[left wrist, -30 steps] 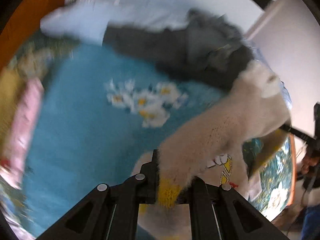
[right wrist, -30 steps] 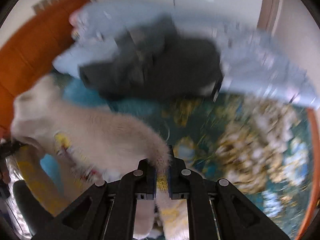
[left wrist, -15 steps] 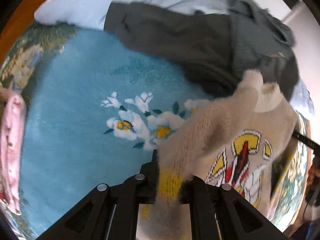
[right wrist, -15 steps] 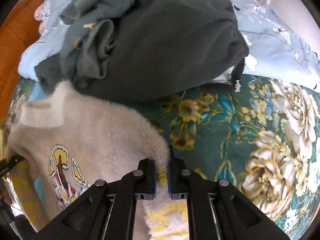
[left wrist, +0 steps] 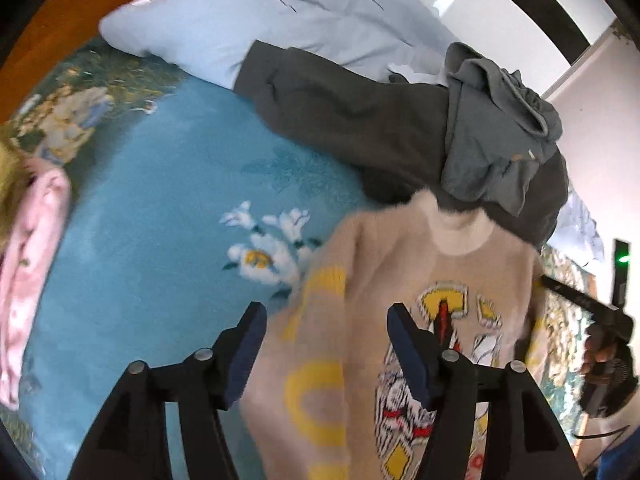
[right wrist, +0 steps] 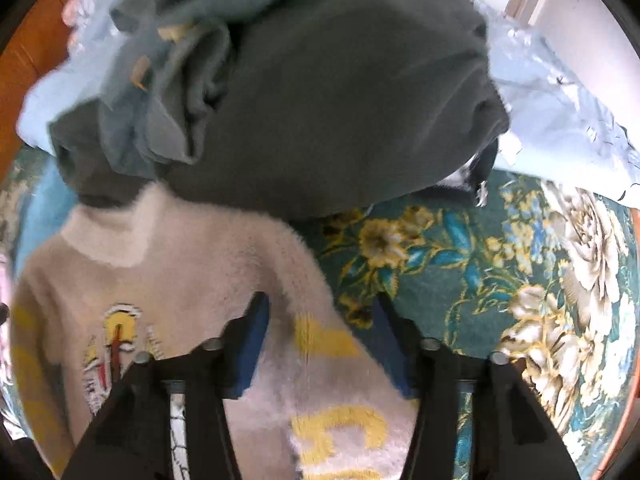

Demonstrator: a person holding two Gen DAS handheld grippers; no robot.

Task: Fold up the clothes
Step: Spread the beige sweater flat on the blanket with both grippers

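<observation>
A fuzzy beige sweater (left wrist: 384,280) with yellow stripes and a cartoon print lies spread face up on the bed, collar away from me. It also shows in the right wrist view (right wrist: 192,272). My left gripper (left wrist: 324,316) is open just above its left sleeve, holding nothing. My right gripper (right wrist: 318,308) is open above its right sleeve, holding nothing. The right gripper also shows at the edge of the left wrist view (left wrist: 592,308).
A dark grey garment pile (left wrist: 380,120) lies beyond the sweater's collar, also in the right wrist view (right wrist: 320,100). A light blue quilt (left wrist: 240,20) lies behind it. A pink garment (left wrist: 28,264) sits at left on the teal floral blanket (left wrist: 140,240). The floral bedspread (right wrist: 520,280) extends right.
Both grippers were shut on the sweater's sleeves and lowered it onto the bed. Now both have opened and let go, and the sweater lies flat.
</observation>
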